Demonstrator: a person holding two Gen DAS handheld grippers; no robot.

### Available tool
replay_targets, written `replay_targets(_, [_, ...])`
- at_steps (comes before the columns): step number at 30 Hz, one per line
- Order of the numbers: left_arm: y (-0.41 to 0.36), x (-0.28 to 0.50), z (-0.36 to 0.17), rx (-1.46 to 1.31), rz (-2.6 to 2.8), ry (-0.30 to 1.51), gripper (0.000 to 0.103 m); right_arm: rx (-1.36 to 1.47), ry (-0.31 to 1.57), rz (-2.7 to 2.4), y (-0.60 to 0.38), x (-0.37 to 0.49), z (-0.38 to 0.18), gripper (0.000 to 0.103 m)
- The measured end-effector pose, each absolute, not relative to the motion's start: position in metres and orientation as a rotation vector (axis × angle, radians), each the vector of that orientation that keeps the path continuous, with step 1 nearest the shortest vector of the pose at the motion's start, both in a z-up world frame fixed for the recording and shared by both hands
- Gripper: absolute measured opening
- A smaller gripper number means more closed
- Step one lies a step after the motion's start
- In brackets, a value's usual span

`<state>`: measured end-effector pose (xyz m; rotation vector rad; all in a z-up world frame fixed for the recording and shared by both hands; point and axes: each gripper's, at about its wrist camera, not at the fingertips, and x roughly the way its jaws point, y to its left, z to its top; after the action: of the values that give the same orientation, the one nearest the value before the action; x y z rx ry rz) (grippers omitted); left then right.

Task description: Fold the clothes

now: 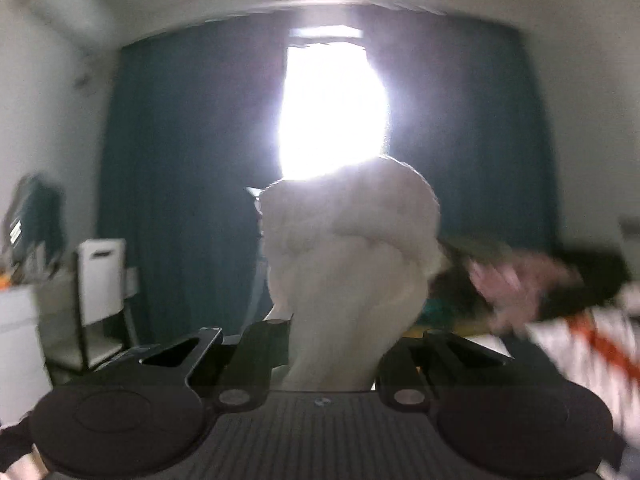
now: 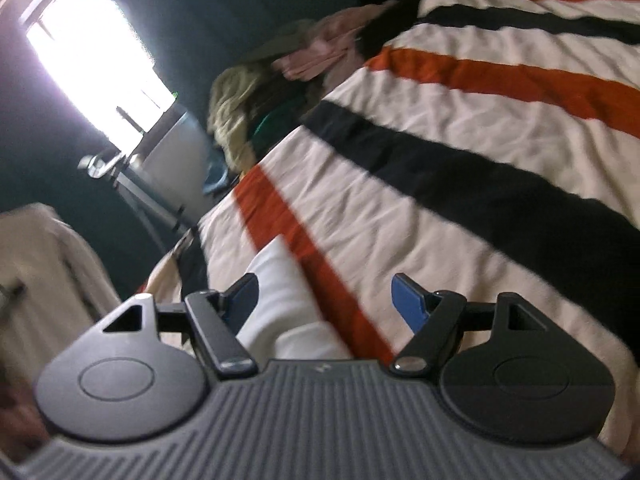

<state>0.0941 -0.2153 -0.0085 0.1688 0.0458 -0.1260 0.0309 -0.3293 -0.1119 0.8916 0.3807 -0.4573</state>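
Left gripper clamped on soft, bunched white cloth garment, lifted toward bright window; right gripper apart above striped bedspread. Light, limp, non-fragile; best pinched at hem corners

Dark teal floor-length curtains part at a bright, overexposed window set in pale walls. A white folding chair stands at left, below what appears to be a white wall-mounted air conditioner. A bed carries a cream cover with orange and black stripes.
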Motion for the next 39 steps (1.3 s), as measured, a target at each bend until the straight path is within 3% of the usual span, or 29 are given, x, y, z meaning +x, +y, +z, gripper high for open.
replay_targets(5, [-0.273, 0.071, -0.088, 0.388, -0.256, 0.190, 0.015, 0.971, 0.357, -0.498, -0.350, 0.026, -0.122, 0.077])
replay_targets(9, [-0.278, 0.068, -0.094, 0.417, -0.274, 0.205, 0.022, 1.002, 0.366, -0.481, -0.355, 0.032, -0.128, 0.077])
replay_targets(10, [-0.276, 0.069, -0.092, 0.416, -0.280, 0.219, 0.035, 1.006, 0.365, -0.475, -0.355, 0.034, -0.129, 0.077])
replay_targets(11, [-0.271, 0.074, -0.090, 0.424, -0.281, 0.248, 0.057, 1.004, 0.366, -0.463, -0.354, 0.035, -0.128, 0.077])
replay_targets(12, [-0.265, 0.078, -0.088, 0.432, -0.279, 0.274, 0.069, 1.000, 0.368, -0.451, -0.353, 0.036, -0.127, 0.077])
replay_targets(13, [-0.256, 0.084, -0.086, 0.437, -0.270, 0.292, 0.088, 0.996, 0.370, -0.439, -0.352, 0.037, -0.126, 0.077])
replay_targets(14, [-0.248, 0.088, -0.085, 0.440, -0.274, 0.313, 0.093, 0.992, 0.371, -0.427, -0.351, 0.038, -0.125, 0.077])
replay_targets(19, [-0.190, 0.093, -0.083, 0.499, -0.326, 0.437, 0.094, 0.984, 0.395, -0.358, -0.343, 0.040, -0.123, 0.077])
replay_targets(27, [-0.087, 0.060, -0.082, 0.614, -0.221, 0.381, 0.098, 1.051, 0.503, -0.172, -0.324, 0.047, -0.131, 0.077])
replay_targets(35, [-0.024, 0.082, -0.082, 0.406, -0.108, 0.478, 0.098, 1.115, 0.616, -0.027, -0.294, 0.050, -0.148, 0.077])
replay_targets(39, [-0.011, 0.081, -0.075, 0.390, -0.080, 0.412, 0.098, 1.097, 0.616, -0.009, -0.279, 0.063, -0.151, 0.077])
